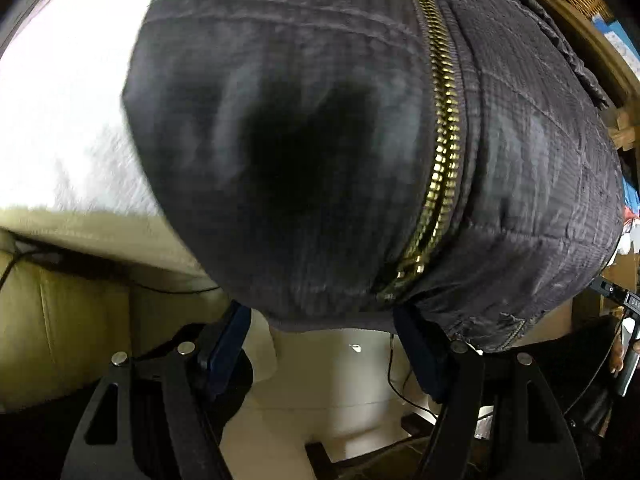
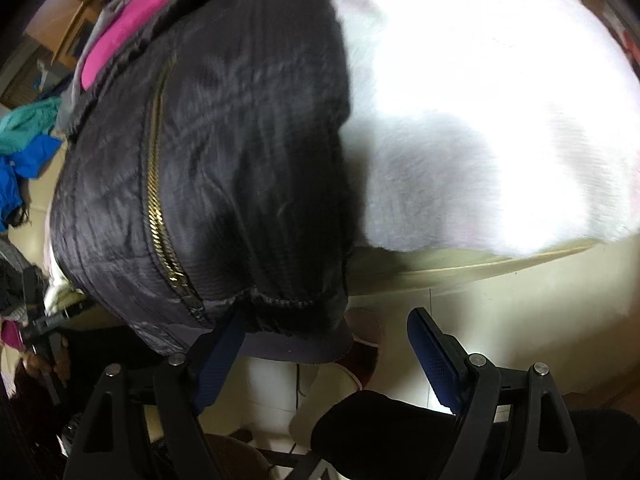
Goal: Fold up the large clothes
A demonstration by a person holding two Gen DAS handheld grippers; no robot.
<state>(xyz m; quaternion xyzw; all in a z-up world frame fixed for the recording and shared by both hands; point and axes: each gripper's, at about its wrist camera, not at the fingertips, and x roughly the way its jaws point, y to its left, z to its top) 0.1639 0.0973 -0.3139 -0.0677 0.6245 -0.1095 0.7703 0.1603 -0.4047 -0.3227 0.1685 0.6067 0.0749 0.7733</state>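
1. Left gripper [image 1: 320,344]: jaws apart, the hem of the dark quilted jacket [image 1: 320,160] hanging at 12 o'clock between the blue pads [image 1: 224,344]; no pinch is visible.
2. Right gripper [image 2: 332,356]: jaws apart, the hem touching its left pad, the right pad bare.
3. Jacket: spread front-up on a white fleece blanket [image 2: 480,120], its brass zipper [image 1: 440,140] closed and running toward 1 o'clock.
4. Progress, judged: laid flat only; no fold is visible, so every fold remains.
5. Surroundings: cream sofa [image 1: 60,320] at 8 o'clock; pink garment [image 2: 120,40] beyond the collar.
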